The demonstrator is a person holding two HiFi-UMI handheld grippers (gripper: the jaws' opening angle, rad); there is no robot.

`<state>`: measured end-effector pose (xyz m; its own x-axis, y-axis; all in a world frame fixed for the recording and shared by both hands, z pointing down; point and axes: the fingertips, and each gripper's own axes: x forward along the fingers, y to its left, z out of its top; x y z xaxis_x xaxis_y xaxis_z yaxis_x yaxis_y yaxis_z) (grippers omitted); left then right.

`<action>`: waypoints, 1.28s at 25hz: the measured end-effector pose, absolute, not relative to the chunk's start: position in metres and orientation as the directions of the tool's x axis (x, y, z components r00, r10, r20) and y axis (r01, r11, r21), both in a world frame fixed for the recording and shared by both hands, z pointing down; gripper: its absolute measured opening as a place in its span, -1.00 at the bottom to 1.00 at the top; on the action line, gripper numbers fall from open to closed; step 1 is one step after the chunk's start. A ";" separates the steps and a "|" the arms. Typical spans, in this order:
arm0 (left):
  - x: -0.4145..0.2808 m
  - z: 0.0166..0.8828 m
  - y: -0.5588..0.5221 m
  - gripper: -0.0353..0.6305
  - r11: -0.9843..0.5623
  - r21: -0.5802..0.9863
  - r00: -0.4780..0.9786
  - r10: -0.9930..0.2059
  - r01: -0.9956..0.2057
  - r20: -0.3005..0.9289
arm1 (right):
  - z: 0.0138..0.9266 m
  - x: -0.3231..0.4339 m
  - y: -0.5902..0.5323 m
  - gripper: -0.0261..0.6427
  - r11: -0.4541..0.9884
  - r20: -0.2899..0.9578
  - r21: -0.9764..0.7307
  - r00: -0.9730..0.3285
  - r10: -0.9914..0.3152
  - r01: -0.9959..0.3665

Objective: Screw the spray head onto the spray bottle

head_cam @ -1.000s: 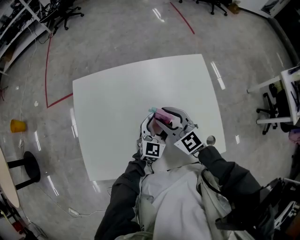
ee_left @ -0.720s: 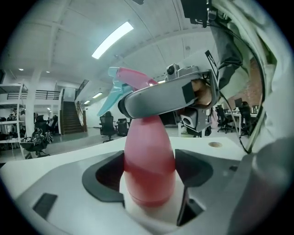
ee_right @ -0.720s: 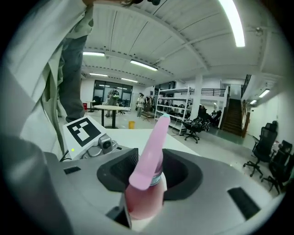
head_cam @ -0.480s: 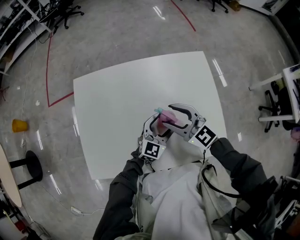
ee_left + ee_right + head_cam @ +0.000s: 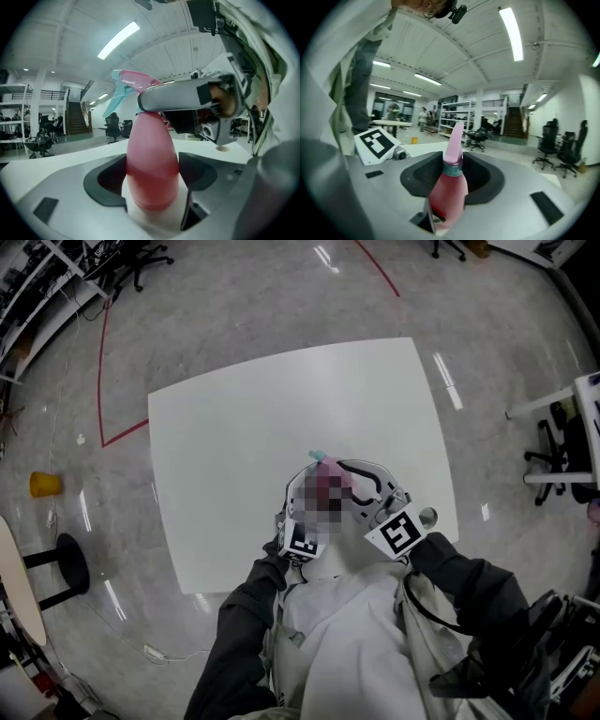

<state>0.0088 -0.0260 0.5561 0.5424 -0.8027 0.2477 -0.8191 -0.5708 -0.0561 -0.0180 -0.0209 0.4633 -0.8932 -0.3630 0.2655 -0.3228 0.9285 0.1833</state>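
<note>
A pink spray bottle (image 5: 152,159) lies between the pads of my left gripper (image 5: 152,177), base toward the camera, and the gripper is shut on it. Its pink spray head (image 5: 133,82) with a teal trigger sits at the far end. A finger (image 5: 187,96) of my right gripper crosses the neck just below the head. In the right gripper view the pink spray head (image 5: 449,192) with its teal ring stands between the jaws of my right gripper (image 5: 452,176), which have just been closing on it. Both grippers (image 5: 305,493) (image 5: 361,486) meet above the table's near edge.
The white table (image 5: 244,418) is bare apart from a small round object (image 5: 424,517) at its near right edge. On the floor are a yellow cup (image 5: 37,486), a black stool (image 5: 66,563) and red tape lines (image 5: 101,362). White furniture (image 5: 586,418) stands at the right.
My right gripper has shifted a little to the right around the bottle's top. The left gripper has kept the bottle in the same place.
</note>
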 end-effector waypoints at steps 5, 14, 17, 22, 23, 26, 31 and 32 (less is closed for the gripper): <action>0.013 0.555 -0.032 0.18 -0.534 -0.069 0.502 -0.826 -0.843 0.256 | 0.459 -0.010 -0.034 -0.55 0.743 0.227 0.036 -0.719 -0.657 -0.668; 0.013 0.555 -0.028 0.18 -0.599 -0.051 0.571 -0.783 -0.799 0.246 | 0.458 -0.008 -0.019 -0.38 0.960 0.198 0.223 -0.956 -0.217 -0.172; 0.014 0.554 -0.027 0.18 -0.607 -0.058 0.579 -0.779 -0.793 0.242 | 0.460 -0.011 -0.023 -0.37 0.982 0.261 0.178 -0.960 -0.103 -0.057; 0.014 0.555 -0.027 0.18 -0.598 -0.052 0.570 -0.785 -0.800 0.242 | 0.465 -0.014 -0.016 -0.54 0.984 0.292 0.172 -0.952 -0.095 -0.045; 0.014 0.556 -0.027 0.18 -0.595 -0.051 0.567 -0.787 -0.802 0.243 | 0.466 -0.013 -0.018 -0.55 0.983 0.284 0.158 -0.950 -0.132 -0.089; 0.014 0.558 -0.027 0.18 -0.582 -0.053 0.552 -0.793 -0.811 0.258 | 0.467 -0.010 -0.022 -0.56 0.936 0.264 0.161 -0.901 -0.345 -0.312; 0.015 0.555 -0.029 0.18 -0.562 -0.047 0.536 -0.808 -0.826 0.246 | 0.459 -0.009 -0.030 -0.56 0.763 0.160 0.053 -0.749 -0.643 -0.644; 0.015 0.555 -0.029 0.18 -0.565 -0.042 0.540 -0.806 -0.824 0.243 | 0.458 -0.010 -0.030 -0.56 0.770 0.135 0.036 -0.761 -0.635 -0.637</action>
<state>0.0145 -0.0289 0.5551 0.5397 -0.8060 0.2430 -0.8242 -0.5647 -0.0423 -0.0102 -0.0299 0.4575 -0.7606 -0.6350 0.1354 -0.6366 0.7703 0.0364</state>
